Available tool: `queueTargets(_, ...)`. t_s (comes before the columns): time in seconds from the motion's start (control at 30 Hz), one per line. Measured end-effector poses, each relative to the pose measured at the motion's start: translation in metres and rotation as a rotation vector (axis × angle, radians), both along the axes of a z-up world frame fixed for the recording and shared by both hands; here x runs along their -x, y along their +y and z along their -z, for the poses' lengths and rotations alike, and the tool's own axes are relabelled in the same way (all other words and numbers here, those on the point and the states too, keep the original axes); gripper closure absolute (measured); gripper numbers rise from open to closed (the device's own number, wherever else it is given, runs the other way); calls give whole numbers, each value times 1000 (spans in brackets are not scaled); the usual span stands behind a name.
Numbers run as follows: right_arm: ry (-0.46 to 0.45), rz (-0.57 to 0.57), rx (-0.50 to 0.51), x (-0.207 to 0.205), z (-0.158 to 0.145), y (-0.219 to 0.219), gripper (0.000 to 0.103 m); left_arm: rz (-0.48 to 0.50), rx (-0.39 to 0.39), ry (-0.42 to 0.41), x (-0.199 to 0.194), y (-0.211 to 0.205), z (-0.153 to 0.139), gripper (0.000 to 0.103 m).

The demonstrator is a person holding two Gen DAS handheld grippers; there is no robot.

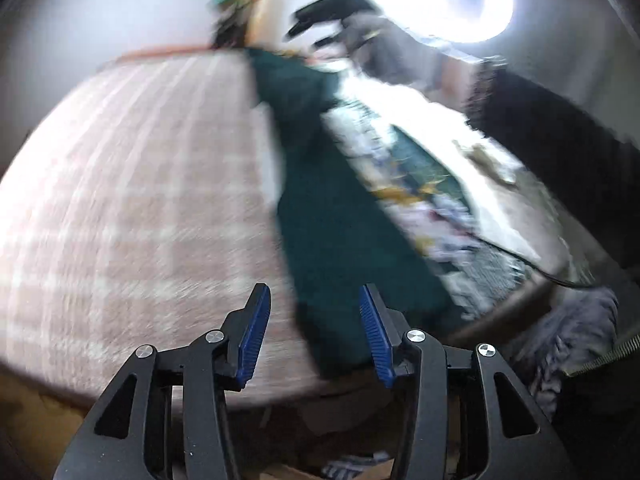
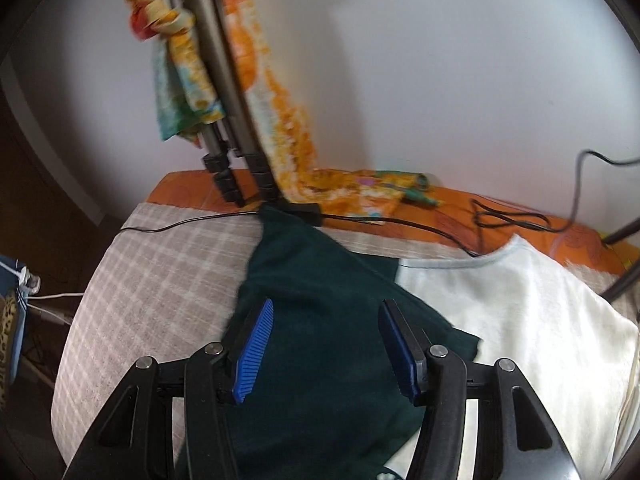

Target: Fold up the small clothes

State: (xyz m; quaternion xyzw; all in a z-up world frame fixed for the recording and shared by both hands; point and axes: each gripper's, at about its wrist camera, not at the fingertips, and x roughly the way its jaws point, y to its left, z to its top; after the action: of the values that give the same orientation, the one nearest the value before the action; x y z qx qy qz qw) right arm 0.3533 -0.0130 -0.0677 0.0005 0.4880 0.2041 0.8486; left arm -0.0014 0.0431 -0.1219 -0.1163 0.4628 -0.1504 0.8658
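Your left view is motion-blurred | green cloth smeared, edges unclear | white garment cut off at frame edge

A plain white wall rises behind a bed covered in a beige and white checked blanket. An orange patterned sheet shows along the bed's far edge against the wall. Grey metal tripod legs stand at the bed's far edge, draped with an orange and yellow floral cloth. Thin black cables trail across the sheet. A glowing white ring light shines brightly overhead.
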Motion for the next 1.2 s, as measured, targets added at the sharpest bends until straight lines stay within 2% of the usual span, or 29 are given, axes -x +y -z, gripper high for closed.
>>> queueTargets(0.03,7,-16,1,-2,1,13,45,-10,23,31,-4,3,6,59)
queueTargets(0.07,14,-26,8,-4,3,22,43,-18,34,7,-3,4,5,58)
queueTargets(0.17,33,-38,64,-13,10,48,43,30,11,6,-9,-7,4,61)
queueTargets(0.23,49,-44,99,-20,15,62,43,43,28,9,-13,-10,4,62)
queueTargets(0.3,57,-47,129,-29,20,74,43,50,47,20,-14,-7,4,85)
queueTargets(0.37,55,-42,155,-35,24,82,43,51,57,27,-16,-5,7,94)
queueTargets(0.47,35,-48,214,-46,29,96,43,53,82,36,-19,-4,10,98)
queueTargets(0.57,4,-67,320,-56,38,114,43,64,86,35,-19,-4,9,99)
queueTargets(0.63,-7,-87,387,-60,47,123,51,74,77,28,-17,-4,9,100)
queueTargets(0.67,-10,-99,425,-60,53,127,79,78,74,27,-18,-4,9,100)
queueTargets(0.7,-7,-97,462,-60,58,130,99,84,78,28,-18,-5,9,101)
queueTargets(0.77,-9,-53,402,-61,55,124,102,87,87,30,-14,-4,9,101)
queueTargets(0.87,-9,88,227,-71,40,101,103,101,84,26,-13,-7,9,102)
queueTargets(0.93,-7,135,190,-76,39,94,103,99,85,29,-12,-5,9,102)
queueTargets(1.03,30,67,107,-79,42,95,94,87,90,38,-12,-5,9,102)
queueTargets(1.07,51,36,76,-81,42,95,79,85,89,40,-12,-5,8,102)
queueTargets(1.1,62,8,41,-79,38,95,57,83,86,41,-11,-5,8,102)
queueTargets(1.17,36,-10,16,-72,25,92,46,68,79,42,-10,-4,7,102)
queueTargets(1.2,15,-28,19,-67,15,90,46,54,74,41,-10,-2,5,102)
